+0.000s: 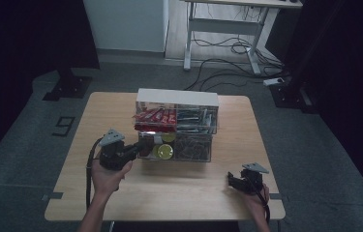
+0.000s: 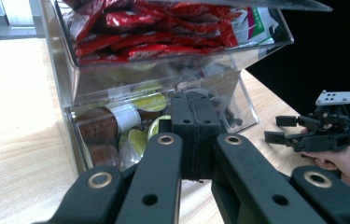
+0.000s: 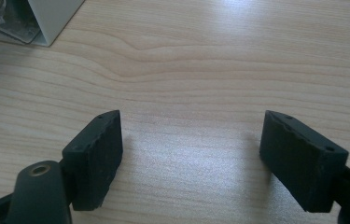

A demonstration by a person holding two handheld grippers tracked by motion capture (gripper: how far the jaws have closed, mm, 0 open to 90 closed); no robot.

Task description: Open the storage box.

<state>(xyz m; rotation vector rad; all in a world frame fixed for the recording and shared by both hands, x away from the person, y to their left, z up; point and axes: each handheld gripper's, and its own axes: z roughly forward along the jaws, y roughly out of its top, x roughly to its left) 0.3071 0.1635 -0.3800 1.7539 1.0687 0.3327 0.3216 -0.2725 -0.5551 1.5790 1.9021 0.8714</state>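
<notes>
Behind the clear organizer's [image 1: 176,126] wall, dim contents blur; left claw [image 2: 196,123] pressed together, right claw [image 3: 205,156] spread over pale worktop [image 1: 121,193].

A clear two-tier organizer [image 1: 176,126] stands at center frame of the high view on a wooden table [image 1: 121,198], blocking the middle and rear. The left gripper [image 2: 196,116], jaws pressed together, sits right at the lower drawer [image 2: 116,135], whose capsules [image 2: 137,140] crowd its front; the upper bin of red packets [image 2: 163,28] overhangs it at the top of the left gripper view. Bare tabletop runs across the lower frame and the left third of the high view. The right gripper [image 3: 191,158], jaws spread wide, rests over bare wood at lower right, well apart from the organizer.
</notes>
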